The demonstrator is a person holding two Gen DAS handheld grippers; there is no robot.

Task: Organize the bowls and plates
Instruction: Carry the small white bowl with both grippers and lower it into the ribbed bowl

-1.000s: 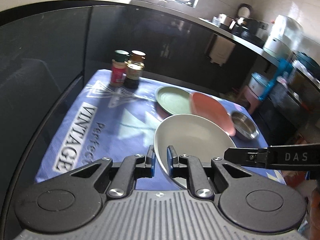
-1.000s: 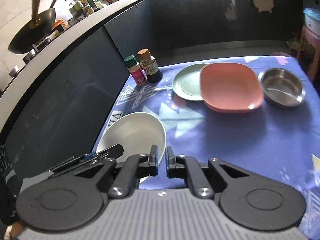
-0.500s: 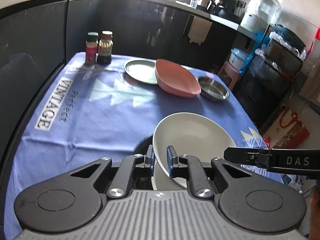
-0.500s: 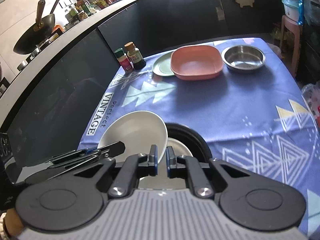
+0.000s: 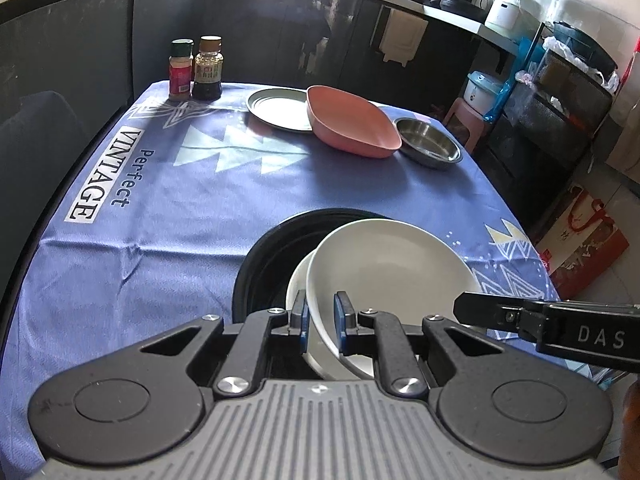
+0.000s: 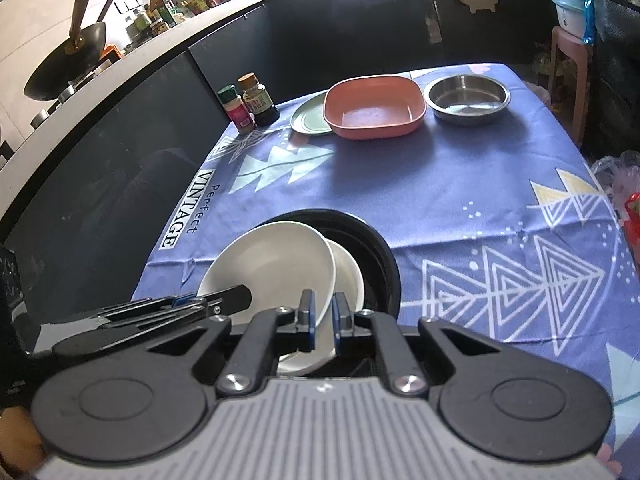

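Table [image 5: 168,240] with a blue patterned cloth fills both views; black cabinets sit behind it. A black round bowl [image 5: 256,264] sits at the near edge with a white plate [image 5: 296,284] lying inside it.

Both grippers point forward over the near edge, side by side, each clamped on the rim of the same white bowl [image 5: 392,264]. Left gripper [image 5: 321,320] pinches the bowl's near-left rim; right gripper [image 6: 323,322] pinches its near-right rim. The white bowl is tilted, open side up and facing away from the cameras, and hangs over the white plate and the black bowl. Whether it touches the plate cannot be told.

At the far end sits a pink square dish [image 6: 374,106], overlapping a green plate [image 6: 308,120] on its left. A steel bowl [image 6: 467,98] sits just beside the dish on the right. Two spice jars [image 5: 196,68] stand upright at the far left corner, touching each other.
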